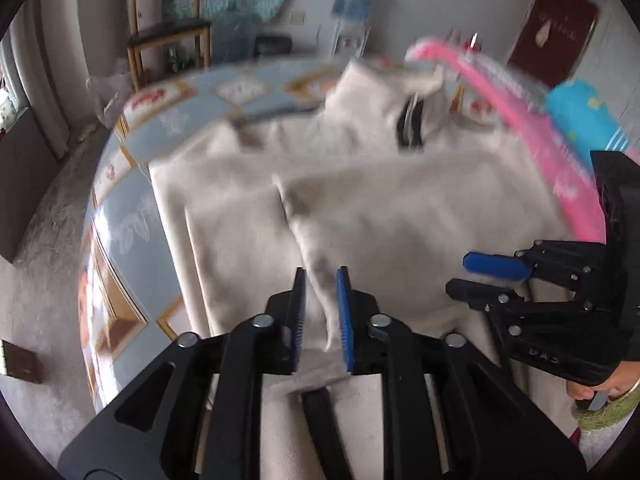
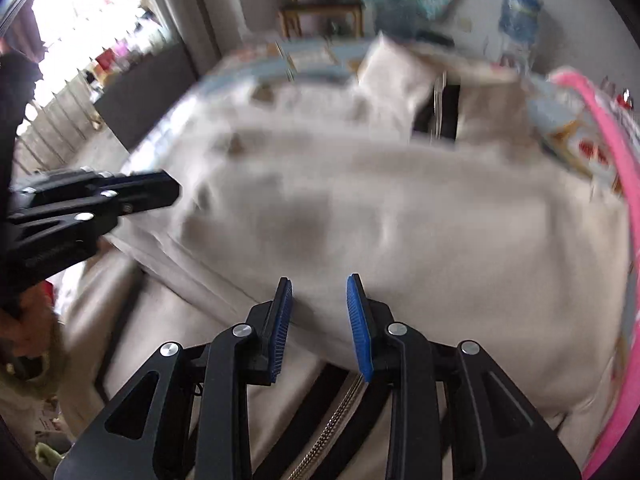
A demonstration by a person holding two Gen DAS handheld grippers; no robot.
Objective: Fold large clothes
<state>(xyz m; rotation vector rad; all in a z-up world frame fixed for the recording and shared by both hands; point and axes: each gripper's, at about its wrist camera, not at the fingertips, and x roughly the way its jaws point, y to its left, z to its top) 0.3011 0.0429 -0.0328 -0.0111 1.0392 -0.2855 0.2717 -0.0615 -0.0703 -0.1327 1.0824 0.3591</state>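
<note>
A large cream jacket with black trim lies spread over the table, its black-lined collar at the far end. My left gripper hovers low over the near part, with a raised fold of the cream cloth running up between its blue pads; the pads stand slightly apart and do not pinch it. To its right, my right gripper points left with nothing between its fingers. In the right wrist view the right gripper is open over the jacket, above a metal zipper. The left gripper shows at the left edge.
The table carries a light blue patterned cover, and its left edge drops to a grey floor. A pink curved band runs along the right side. A wooden chair stands by the far wall. A person's hand holds the right gripper.
</note>
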